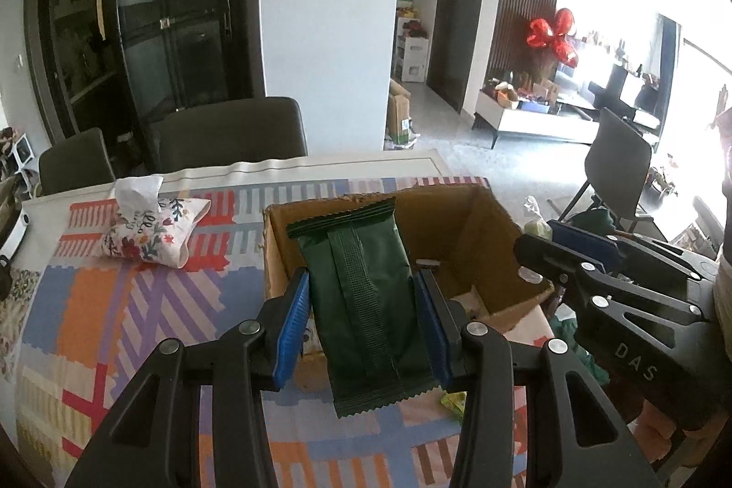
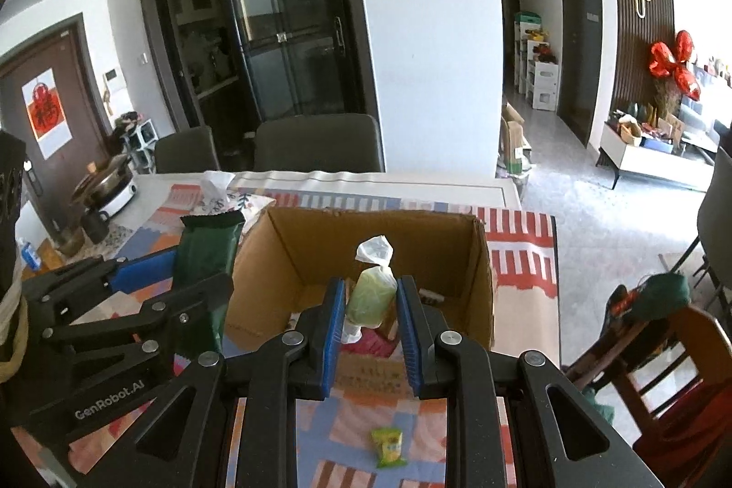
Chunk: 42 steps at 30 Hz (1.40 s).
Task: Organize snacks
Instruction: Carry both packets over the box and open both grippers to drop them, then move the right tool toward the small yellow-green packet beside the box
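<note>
My left gripper (image 1: 363, 286) is shut on a dark green snack packet (image 1: 366, 296), held upright over the near left edge of an open cardboard box (image 1: 485, 232). It also shows in the right wrist view, where the packet (image 2: 203, 254) sits left of the box (image 2: 480, 264). My right gripper (image 2: 369, 296) is shut on a small clear bag of pale green snack (image 2: 371, 291) with a knotted top, held over the box's near side. The right gripper (image 1: 594, 259) shows at the box's right in the left wrist view. A small yellow-green packet (image 2: 389, 447) lies on the cloth below.
The table has a patterned cloth (image 1: 137, 305). A floral tissue pouch (image 1: 151, 232) lies at the back left. Items lie in the box bottom (image 2: 375, 344). Dark chairs (image 1: 233, 136) stand behind the table. A pot (image 2: 107, 186) sits at the far left. A wooden chair (image 2: 663, 355) is at right.
</note>
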Each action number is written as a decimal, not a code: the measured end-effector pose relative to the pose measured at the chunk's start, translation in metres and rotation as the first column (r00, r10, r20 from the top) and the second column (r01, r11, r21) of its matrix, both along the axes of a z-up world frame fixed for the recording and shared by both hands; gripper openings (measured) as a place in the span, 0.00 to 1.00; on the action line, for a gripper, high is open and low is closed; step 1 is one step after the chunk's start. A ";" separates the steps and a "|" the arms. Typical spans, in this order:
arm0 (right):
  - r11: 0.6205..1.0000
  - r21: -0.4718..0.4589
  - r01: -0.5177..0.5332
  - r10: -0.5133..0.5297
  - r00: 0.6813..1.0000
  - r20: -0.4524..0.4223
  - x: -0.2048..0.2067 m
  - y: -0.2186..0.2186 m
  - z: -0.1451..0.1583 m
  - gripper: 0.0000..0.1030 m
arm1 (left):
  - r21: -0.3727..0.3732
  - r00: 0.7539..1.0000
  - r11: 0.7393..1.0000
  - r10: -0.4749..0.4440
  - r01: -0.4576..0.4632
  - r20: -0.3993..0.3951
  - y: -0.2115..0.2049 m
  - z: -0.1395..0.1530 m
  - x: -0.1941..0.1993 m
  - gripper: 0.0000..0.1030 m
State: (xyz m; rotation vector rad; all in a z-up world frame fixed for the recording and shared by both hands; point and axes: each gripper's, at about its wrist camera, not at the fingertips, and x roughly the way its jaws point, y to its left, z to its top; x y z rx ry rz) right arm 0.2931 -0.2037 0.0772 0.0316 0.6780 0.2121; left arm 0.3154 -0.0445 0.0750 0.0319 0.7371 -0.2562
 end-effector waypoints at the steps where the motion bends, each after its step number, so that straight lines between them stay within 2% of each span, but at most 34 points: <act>1: 1.000 -0.005 -0.001 0.001 1.000 -0.006 0.005 0.001 -0.001 0.24 | 0.005 1.000 1.000 0.004 -0.004 -0.007 0.000 -0.001 0.006 0.43; 6: 1.000 -0.027 0.004 -0.005 1.000 -0.023 0.020 0.002 -0.007 0.24 | 0.008 0.999 1.000 0.009 -0.009 -0.042 -0.001 -0.006 0.028 0.44; 8: 1.000 -0.021 0.006 -0.006 0.999 -0.033 0.029 0.001 -0.010 0.24 | 0.030 0.999 1.000 0.008 -0.006 -0.052 -0.004 -0.009 0.036 0.45; 10: 1.000 -0.025 0.014 -0.015 0.999 -0.051 0.034 0.001 -0.013 0.25 | 0.055 0.998 0.998 0.022 -0.019 -0.055 -0.005 -0.011 0.038 0.49; 11: 0.999 -0.026 0.018 -0.020 0.998 -0.065 0.036 0.000 -0.016 0.29 | 0.056 0.998 0.998 0.028 -0.025 -0.052 -0.004 -0.012 0.037 0.53; 12: 0.999 -0.024 0.025 -0.027 0.997 -0.068 0.036 -0.001 -0.018 0.32 | 0.058 0.998 0.998 0.036 -0.033 -0.045 -0.002 -0.012 0.033 0.57; 18: 0.999 -0.010 0.034 -0.034 0.997 -0.065 0.021 -0.006 -0.023 0.36 | 0.098 0.998 0.994 0.058 -0.057 -0.005 0.001 -0.012 0.011 0.58; 28: 1.000 -0.003 -0.029 0.029 0.999 -0.038 -0.018 0.003 -0.027 0.37 | 0.101 0.996 0.991 0.083 -0.085 0.018 0.011 -0.023 -0.033 0.60; 32: 0.999 -0.013 -0.047 0.046 0.997 -0.056 -0.032 0.006 -0.039 0.37 | 0.110 0.996 0.990 0.091 -0.091 0.006 0.014 -0.035 -0.048 0.61; 35: 0.998 -0.023 -0.055 0.053 0.996 -0.072 -0.039 0.005 -0.049 0.37 | 0.094 0.996 0.992 0.088 -0.085 -0.030 0.017 -0.049 -0.057 0.61; 42: 0.996 -0.055 -0.070 0.062 0.990 -0.130 -0.052 0.001 -0.079 0.37 | 0.117 0.991 0.990 0.091 -0.079 -0.098 0.011 -0.084 -0.070 0.61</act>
